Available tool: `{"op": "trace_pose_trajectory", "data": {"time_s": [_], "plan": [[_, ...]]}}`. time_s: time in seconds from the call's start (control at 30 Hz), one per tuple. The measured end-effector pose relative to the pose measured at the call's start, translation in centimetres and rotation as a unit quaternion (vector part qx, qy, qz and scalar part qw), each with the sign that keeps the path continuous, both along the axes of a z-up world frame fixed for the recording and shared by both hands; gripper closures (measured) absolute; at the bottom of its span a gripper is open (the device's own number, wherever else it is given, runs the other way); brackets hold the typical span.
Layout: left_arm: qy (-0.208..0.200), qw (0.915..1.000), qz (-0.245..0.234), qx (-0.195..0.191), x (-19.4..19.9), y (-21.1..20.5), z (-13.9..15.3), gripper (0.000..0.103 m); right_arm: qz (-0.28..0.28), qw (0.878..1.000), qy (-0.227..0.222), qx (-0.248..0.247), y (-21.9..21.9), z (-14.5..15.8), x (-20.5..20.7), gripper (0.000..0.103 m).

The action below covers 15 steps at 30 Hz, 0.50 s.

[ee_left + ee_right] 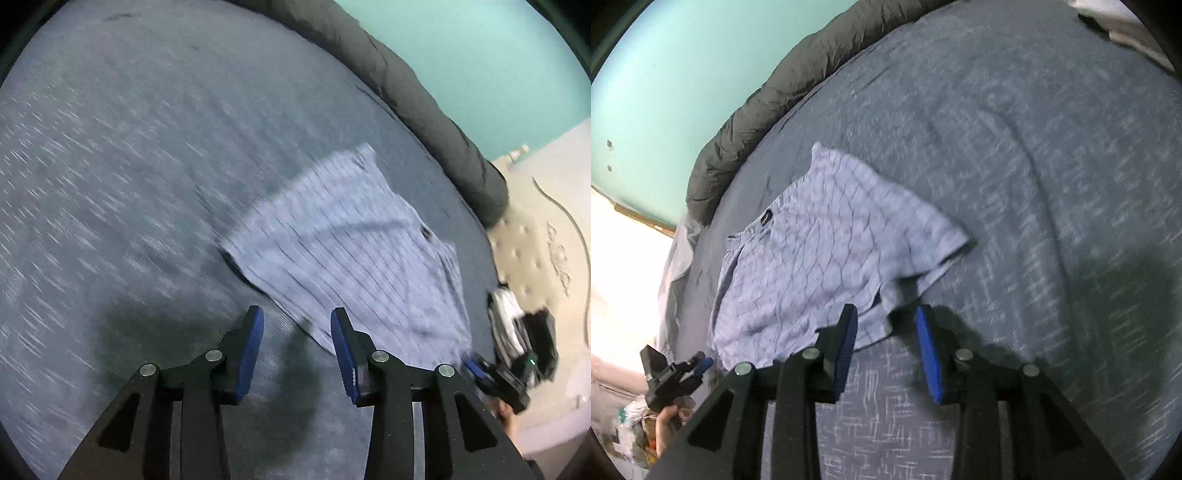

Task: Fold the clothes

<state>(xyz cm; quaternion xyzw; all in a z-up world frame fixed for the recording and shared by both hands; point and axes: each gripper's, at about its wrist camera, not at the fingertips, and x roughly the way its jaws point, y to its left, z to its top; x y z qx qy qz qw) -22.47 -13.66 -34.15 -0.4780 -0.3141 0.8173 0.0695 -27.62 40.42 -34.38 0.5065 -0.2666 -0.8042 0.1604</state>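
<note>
Both grippers, left [297, 321] and right [886, 319], fingers spread and empty, hover at the near hem of the checked shorts [351, 251] lying centre-frame on the bed [129, 166]; one fold apparently laid, regrasp needed next.

One pale blue checked cotton garment [827, 258] lies on one wide slate-blue mottled bedspread [1015, 155]. One long dark grey quilted roll [783, 85] runs along the far edge. Two black two-finger grippers with blue pads show: the left gripper [297, 325] and the right gripper [886, 321], each with two fingers.
</note>
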Motion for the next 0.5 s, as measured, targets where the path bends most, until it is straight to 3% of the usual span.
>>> {"op": "trace_pose_trajectory", "data": {"time_s": [0.13,0.23,0.5], "plan": [[-0.007,0.9994,-0.033,0.005,0.9,2.2,-0.5,0.062,-0.005,1.0,-0.009,-0.018,0.2,-0.7,0.4,0.071],[-0.009,0.9993,-0.035,-0.005,1.0,2.6,-1.0,0.063,0.009,1.0,-0.009,-0.003,0.3,-0.4,0.7,0.083],[0.021,0.9993,-0.01,-0.029,-1.4,0.9,2.0,0.063,0.006,0.999,0.026,0.036,1.9,3.3,-0.5,0.083]]}}
